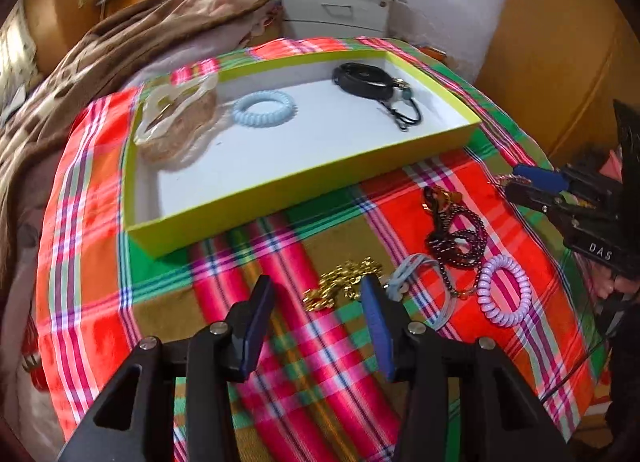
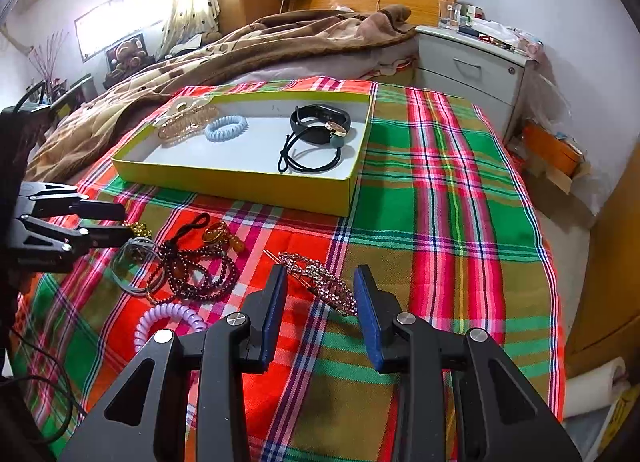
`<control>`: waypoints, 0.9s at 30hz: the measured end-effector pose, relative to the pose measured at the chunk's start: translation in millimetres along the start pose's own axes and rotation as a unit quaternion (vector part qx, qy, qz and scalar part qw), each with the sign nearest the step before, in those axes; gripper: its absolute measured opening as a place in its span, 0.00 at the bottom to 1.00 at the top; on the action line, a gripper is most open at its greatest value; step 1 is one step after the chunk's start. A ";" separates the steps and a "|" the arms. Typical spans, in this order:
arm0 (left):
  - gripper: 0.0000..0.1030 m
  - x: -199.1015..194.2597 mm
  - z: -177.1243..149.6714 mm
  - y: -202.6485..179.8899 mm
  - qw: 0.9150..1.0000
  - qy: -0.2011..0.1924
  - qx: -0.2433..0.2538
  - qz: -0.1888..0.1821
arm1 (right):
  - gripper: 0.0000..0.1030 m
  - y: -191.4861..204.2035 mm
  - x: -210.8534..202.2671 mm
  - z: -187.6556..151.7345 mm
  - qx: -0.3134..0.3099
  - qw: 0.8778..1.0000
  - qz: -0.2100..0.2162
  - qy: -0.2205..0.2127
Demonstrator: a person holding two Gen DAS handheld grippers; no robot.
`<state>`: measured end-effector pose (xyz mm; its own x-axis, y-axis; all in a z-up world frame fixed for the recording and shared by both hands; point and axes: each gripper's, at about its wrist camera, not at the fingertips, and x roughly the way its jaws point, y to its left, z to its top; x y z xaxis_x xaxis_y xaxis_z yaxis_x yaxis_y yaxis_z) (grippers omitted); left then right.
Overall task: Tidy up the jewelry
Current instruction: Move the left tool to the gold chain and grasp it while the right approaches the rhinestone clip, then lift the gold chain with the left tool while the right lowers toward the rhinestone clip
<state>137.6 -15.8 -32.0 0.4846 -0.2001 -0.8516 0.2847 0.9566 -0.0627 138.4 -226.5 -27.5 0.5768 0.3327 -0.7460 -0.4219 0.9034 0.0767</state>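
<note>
Both grippers, left [image 1: 316, 302] and right [image 2: 320, 294], stand open and empty over loose pieces, gold chain [image 1: 340, 288] and sparkly clip [image 2: 320, 278], while beyond them the tray [image 2: 240, 182] already holds five.

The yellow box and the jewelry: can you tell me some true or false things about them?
1. The light blue spiral hair tie lies inside the yellow box. True.
2. The purple spiral hair tie is in the box too. False: it lies on the plaid cloth, outside the box.
3. The left gripper holds the gold chain. False: its jaws stand open, nothing gripped.
4. The sparkly hair clip lies in front of the right gripper. True.
5. The black watch is in the box. True.
</note>
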 end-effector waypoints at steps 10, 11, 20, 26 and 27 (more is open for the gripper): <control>0.46 8.4 6.6 -5.4 1.000 0.003 0.025 0.012 | 0.35 0.6 -0.7 0.7 0.008 1.000 0.006 -0.007; 0.43 8.0 6.7 -4.5 1.000 0.003 0.024 0.015 | 0.35 0.9 -1.0 0.9 0.008 1.000 0.006 -0.008; 0.18 5.2 6.2 -1.1 1.000 -0.001 0.021 0.020 | 0.35 1.1 -1.5 2.1 0.010 1.000 0.006 -0.013; 0.13 3.9 5.3 1.7 1.000 -0.003 0.011 0.021 | 0.35 1.1 -3.4 1.9 0.014 1.000 0.003 -0.016; 0.12 3.6 5.1 2.3 1.000 -0.004 0.009 0.020 | 0.35 1.3 -3.9 2.1 0.014 1.000 0.003 -0.017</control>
<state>144.2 -15.5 -32.5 0.5019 -0.1627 -0.8495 0.2800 0.9598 -0.0184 137.1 -226.1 -23.1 0.5987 0.3464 -0.7222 -0.4051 0.9088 0.1001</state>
